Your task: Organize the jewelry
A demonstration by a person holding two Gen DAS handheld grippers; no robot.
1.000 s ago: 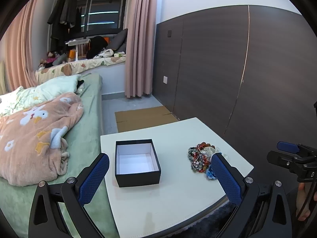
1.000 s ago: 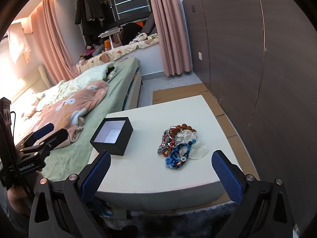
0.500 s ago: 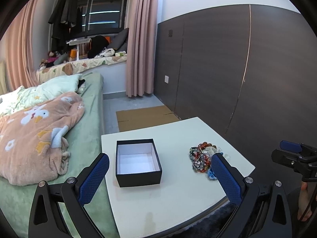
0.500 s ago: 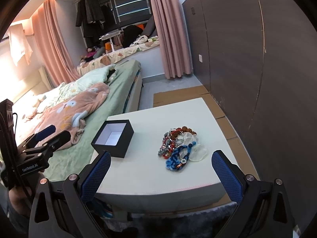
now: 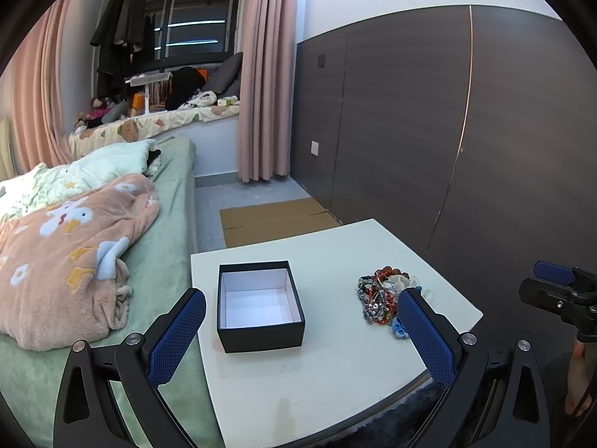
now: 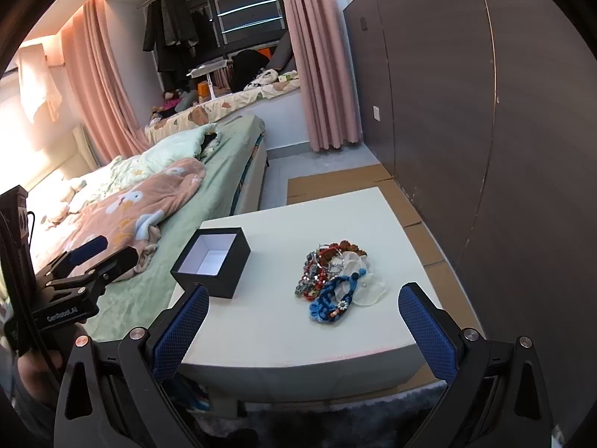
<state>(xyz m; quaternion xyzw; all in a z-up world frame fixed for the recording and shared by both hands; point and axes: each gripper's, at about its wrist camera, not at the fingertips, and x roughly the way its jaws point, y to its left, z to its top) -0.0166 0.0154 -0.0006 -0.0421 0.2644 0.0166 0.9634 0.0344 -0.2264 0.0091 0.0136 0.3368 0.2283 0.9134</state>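
The bed (image 5: 160, 246) runs along the desk's left edge, touching or just beside it. The white desk (image 5: 335, 380) carries two items, with bare surface between them and along its near edge. A black box (image 5: 259, 304) (lid off, white inside) sits near the left edge. The jewelry pile (image 6: 335, 280) lies well apart, toward the right edge. Left hand-held gripper (image 5: 298, 332) and right hand-held gripper (image 6: 304, 328) both hover before the desk, fingers spread wide, holding nothing.
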